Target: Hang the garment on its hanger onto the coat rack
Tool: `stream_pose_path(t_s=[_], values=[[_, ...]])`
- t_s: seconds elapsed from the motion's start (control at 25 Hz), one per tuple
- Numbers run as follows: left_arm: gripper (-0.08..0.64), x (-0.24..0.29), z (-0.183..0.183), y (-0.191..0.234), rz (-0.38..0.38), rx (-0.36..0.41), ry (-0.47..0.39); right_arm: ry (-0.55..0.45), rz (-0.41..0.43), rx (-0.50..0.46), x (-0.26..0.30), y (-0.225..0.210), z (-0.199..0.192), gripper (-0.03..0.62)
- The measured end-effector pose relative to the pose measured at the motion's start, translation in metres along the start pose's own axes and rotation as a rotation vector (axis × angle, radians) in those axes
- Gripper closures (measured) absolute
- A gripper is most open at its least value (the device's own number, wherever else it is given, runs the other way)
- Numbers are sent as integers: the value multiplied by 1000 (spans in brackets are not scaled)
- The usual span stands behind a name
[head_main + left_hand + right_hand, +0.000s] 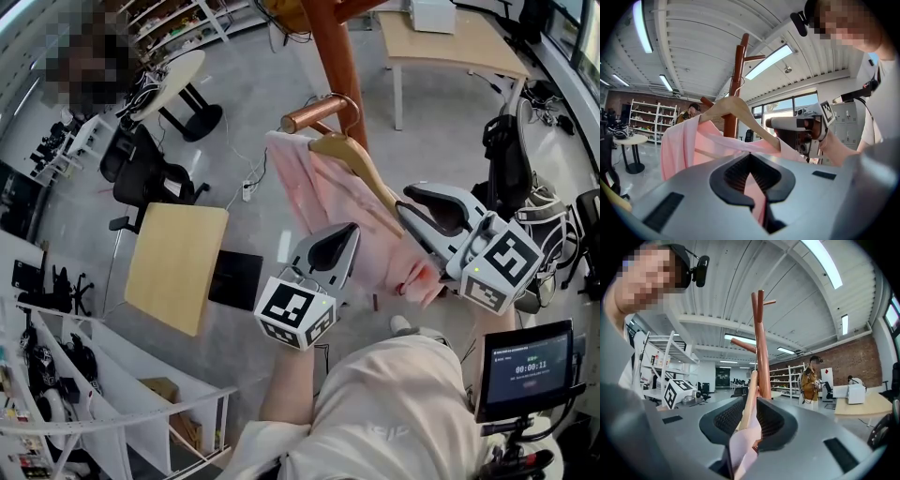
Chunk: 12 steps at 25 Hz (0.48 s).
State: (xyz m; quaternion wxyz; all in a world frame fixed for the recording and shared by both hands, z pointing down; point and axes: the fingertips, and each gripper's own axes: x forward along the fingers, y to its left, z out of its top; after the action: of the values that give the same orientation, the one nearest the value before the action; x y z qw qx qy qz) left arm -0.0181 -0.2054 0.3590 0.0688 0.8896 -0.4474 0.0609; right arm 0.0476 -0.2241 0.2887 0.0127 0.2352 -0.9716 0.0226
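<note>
The red-brown coat rack pole (pixel 334 56) rises at top centre, with a copper-coloured peg (pixel 312 114) pointing left. A wooden hanger (pixel 361 164) carries a pink garment (pixel 323 202). Its metal hook (pixel 352 111) sits at the peg close to the pole; I cannot tell whether it rests on it. My left gripper (pixel 345 234) is shut on the lower pink cloth (pixel 757 197). My right gripper (pixel 405 208) is shut on the hanger's right arm (pixel 749 408) together with the cloth over it. In the left gripper view the right gripper (pixel 797 124) holds the far end of the hanger (pixel 736 110).
A small wooden table (pixel 176 262) and a black office chair (pixel 141 173) stand to the left on the floor. A long desk (pixel 450 42) is behind the rack and white shelving (pixel 112 412) lies at lower left. A screen on a stand (pixel 525 367) is at lower right. A person (pixel 809 380) stands far off.
</note>
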Motion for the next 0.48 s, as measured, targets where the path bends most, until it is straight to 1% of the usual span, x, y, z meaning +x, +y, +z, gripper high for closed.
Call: stream_pose_path(t_s=[0.16,0.28,0.48], values=[[554,-1,0,-3,1,3,-4,-41,21,25,-8,3,10,502],[554,-7,2,-4,16,2,-7,-75,58,46,-10,14,24,502],[554,-21,-2,4,75,-9,-25,-127,195,61,0,43,43,502]])
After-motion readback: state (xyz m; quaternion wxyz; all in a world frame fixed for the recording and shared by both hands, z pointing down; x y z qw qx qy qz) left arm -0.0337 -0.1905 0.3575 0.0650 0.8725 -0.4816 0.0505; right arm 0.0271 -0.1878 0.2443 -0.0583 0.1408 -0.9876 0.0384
